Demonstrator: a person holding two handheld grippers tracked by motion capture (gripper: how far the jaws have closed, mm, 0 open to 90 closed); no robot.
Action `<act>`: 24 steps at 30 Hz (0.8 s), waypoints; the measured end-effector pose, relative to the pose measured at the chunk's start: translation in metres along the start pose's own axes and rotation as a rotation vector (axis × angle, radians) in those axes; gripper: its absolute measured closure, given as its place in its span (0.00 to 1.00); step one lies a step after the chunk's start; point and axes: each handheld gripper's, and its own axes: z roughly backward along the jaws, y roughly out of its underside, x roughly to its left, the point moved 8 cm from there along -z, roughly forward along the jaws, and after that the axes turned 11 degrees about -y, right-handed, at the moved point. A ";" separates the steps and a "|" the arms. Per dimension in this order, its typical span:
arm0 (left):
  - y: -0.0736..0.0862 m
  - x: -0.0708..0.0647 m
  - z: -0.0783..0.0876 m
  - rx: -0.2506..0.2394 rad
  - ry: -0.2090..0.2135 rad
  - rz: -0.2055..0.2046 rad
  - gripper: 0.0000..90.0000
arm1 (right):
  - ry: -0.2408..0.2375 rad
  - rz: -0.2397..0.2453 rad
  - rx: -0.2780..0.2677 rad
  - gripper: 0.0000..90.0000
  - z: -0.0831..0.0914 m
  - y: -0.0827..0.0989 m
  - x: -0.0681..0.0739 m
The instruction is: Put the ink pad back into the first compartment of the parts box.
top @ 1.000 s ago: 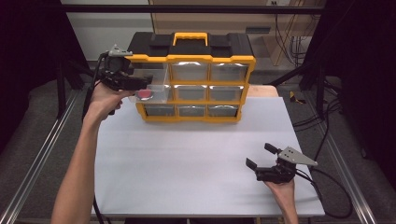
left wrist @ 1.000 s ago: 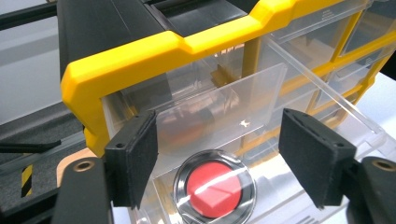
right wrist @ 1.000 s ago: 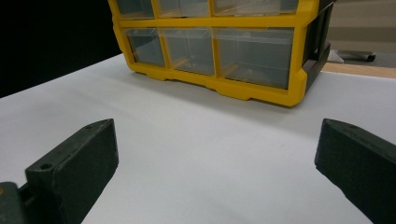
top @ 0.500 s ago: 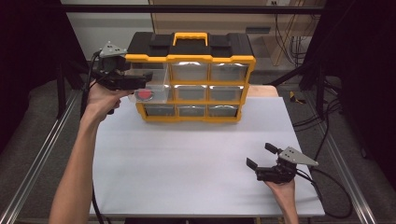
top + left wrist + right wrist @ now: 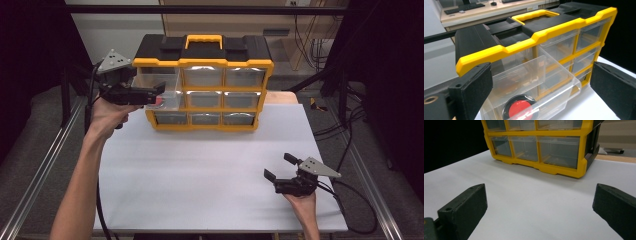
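The yellow-and-black organiser (image 5: 205, 85) stands at the twelve o'clock end of the white table (image 5: 200, 175), its clear drawers facing the person; the top-left drawer (image 5: 159, 90) is pulled out toward about seven o'clock, while the others sit flush in the frame. Inside that open drawer lies a round black-rimmed disc with a red centre (image 5: 520, 110), resting near the drawer's front wall; in the high view it shows as a red spot (image 5: 159, 101) just behind the left gripper's tips.

The left gripper (image 5: 159, 95) is held at about ten o'clock on the table, pointing toward three o'clock at the pulled-out drawer; its jaws have just been opening and now stand wide, one on either side of the drawer's front in the left gripper view, with nothing pressed between the pads; the disc lies below and between them, apart from both. A grey three-cornered plate (image 5: 114, 61) sits on top of this gripper.

The right gripper (image 5: 281, 167) rests low near the table's five o'clock corner, well apart from the organiser, pointing toward about ten o'clock; its jaws are spread wide over bare table, holding nothing.
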 end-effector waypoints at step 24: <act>0.033 -0.013 0.028 -0.089 0.055 0.015 0.01 | 0.001 -0.008 -0.001 0.00 0.000 0.000 0.000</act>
